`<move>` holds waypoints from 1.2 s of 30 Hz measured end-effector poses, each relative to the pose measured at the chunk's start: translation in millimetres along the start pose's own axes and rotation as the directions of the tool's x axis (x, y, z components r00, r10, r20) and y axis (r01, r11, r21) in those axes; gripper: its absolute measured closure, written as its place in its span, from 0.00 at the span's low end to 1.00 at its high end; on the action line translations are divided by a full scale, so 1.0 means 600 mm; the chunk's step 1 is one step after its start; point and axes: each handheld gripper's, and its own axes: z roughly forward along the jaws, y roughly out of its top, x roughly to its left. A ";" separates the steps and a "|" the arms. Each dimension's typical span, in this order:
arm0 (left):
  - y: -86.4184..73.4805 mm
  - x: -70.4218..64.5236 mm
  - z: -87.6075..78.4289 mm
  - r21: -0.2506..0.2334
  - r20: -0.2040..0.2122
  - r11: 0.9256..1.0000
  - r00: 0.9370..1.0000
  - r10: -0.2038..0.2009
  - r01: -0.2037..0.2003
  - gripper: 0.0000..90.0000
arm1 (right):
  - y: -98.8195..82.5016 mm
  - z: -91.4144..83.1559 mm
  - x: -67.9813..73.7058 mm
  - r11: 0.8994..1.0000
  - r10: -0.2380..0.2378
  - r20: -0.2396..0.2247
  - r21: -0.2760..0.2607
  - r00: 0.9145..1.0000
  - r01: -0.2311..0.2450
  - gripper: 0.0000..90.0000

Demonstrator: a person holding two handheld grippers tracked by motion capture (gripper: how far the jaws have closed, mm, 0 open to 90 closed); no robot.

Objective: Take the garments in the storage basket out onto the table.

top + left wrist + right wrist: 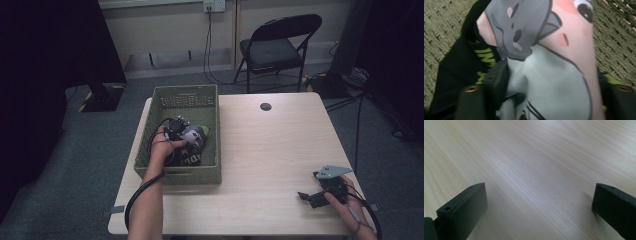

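From above, the left gripper (181,131) is reaching inside the green woven basket (212,170), while the right gripper (325,192) is resting well apart from the basket on the pale wooden table (270,150). Its own view is showing the left jaws clamping a grey-and-pink printed cloth (549,82) over the basket's weave — beside black fabric with lime lettering (456,65). The right gripper's view is showing its jaws spread wide — bare wood between them.

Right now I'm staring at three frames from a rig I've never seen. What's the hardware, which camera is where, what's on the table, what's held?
No robot here: a person holds a handheld two-jaw gripper in each hand. The high view looks down on the wooden table from a fixed camera; the other two cameras ride on the grippers.

A green woven basket sits at the table's left, with a printed cloth in it. The left gripper reaches into the basket; in its own view, its jaws sit either side of a fold of the grey and pink cloth, apparently pinching it.

The right gripper rests near the table's right front corner, jaws wide apart over bare wood, holding nothing.
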 end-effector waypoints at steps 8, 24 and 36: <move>-0.005 0.001 -0.021 -0.046 0.013 0.996 0.997 -0.074 0.075 0.58 | 0.000 0.000 0.000 1.000 0.000 0.000 0.000 1.000 0.000 0.00; -0.012 0.002 -0.090 -0.220 0.058 0.964 0.989 -0.138 0.148 0.59 | 0.000 0.000 0.000 1.000 0.000 0.000 0.000 1.000 0.000 0.00; -0.008 -0.008 -0.132 -0.289 0.083 0.947 0.989 -0.122 0.142 0.59 | 0.000 0.000 0.000 1.000 0.000 0.000 0.000 1.000 0.000 0.00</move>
